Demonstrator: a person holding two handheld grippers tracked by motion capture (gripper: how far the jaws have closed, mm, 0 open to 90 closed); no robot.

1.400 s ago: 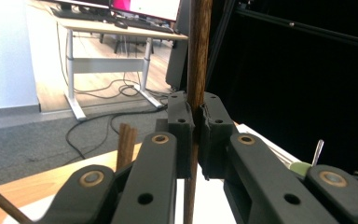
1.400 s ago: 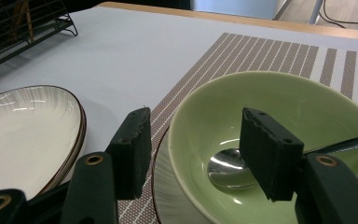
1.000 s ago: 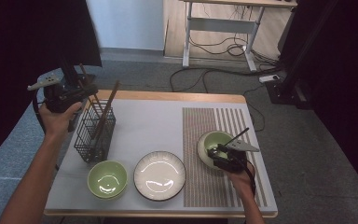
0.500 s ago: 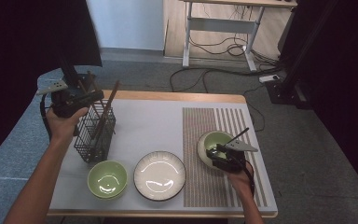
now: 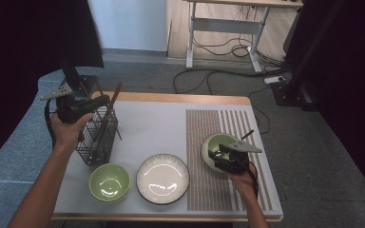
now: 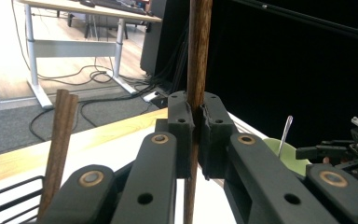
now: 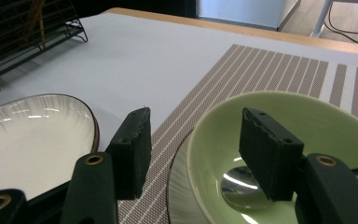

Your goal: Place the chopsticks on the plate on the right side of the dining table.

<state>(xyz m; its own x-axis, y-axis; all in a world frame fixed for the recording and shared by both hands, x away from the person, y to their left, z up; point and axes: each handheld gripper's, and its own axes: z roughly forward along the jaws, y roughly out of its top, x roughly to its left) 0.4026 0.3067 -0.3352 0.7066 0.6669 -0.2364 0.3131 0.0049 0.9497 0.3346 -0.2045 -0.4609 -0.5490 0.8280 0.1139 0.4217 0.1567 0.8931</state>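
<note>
— At the left edge of the table, what do we have in the left gripper [image 6: 193,135]?

— We see its jaws clamped on a wooden chopstick [image 6: 196,56], upright above the wire basket [image 5: 96,137]. More sticks [image 5: 108,114] stand in that basket.

— And our right gripper [image 7: 193,144]?

— Its jaws stand apart, straddling the near rim of the green bowl [image 7: 307,130] without pressing it. That bowl sits on the striped mat [image 5: 218,123], a spoon [image 7: 240,179] inside it.

— Around them?

— A white plate [image 5: 162,178] lies between, with a second green bowl [image 5: 108,181] just below the basket.
</note>
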